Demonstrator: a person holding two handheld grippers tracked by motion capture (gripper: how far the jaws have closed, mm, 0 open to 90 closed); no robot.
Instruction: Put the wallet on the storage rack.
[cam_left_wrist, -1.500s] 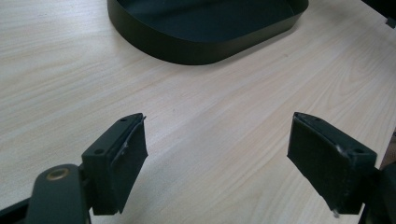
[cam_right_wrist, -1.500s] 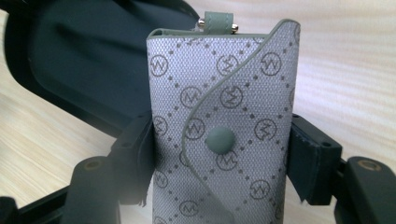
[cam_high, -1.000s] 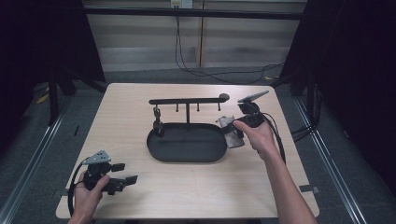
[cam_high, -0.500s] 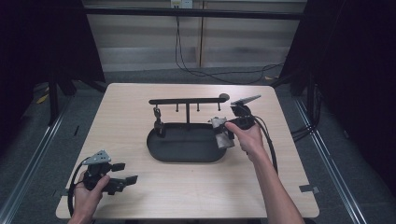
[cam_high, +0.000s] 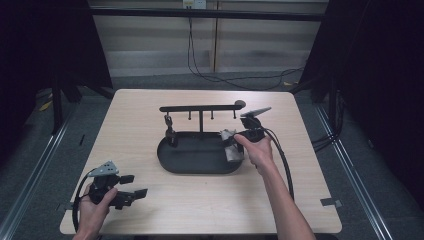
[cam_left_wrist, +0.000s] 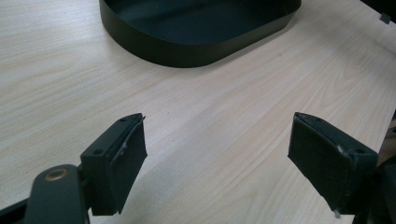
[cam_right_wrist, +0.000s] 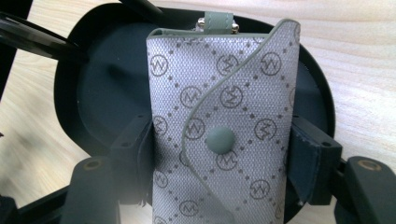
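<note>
- A person works at a pale wooden counter (cam_high: 150, 125), a set of tongs in each hand.
- The right tongs (cam_right_wrist: 219, 154) are clamped on a grey key pouch (cam_right_wrist: 224, 121), a jaw pressing each side of it.
- The pouch is woven fabric printed with circled monograms, with a curved flap, a round grey snap (cam_right_wrist: 220, 140) and a small tab at its top.
- In the high view the pouch (cam_high: 231, 145) hangs over the right end of a black oval tray (cam_high: 172, 162) at the middle of the counter; whether it touches the tray cannot be told.
- A black rack (cam_high: 200, 108) with a horizontal bar and short hooks rises from the far side of the tray; a small dark item (cam_high: 170, 131) hangs from its left part.
- The left tongs (cam_high: 127, 192) sit near the front left corner of the counter, well apart from the tray.
- Their jaws stand wide apart with nothing between them, bare wood below, the tray's near wall (cam_left_wrist: 187, 46) beyond.
- A cable (cam_high: 282, 160) trails from the right tongs along the forearm.
</note>
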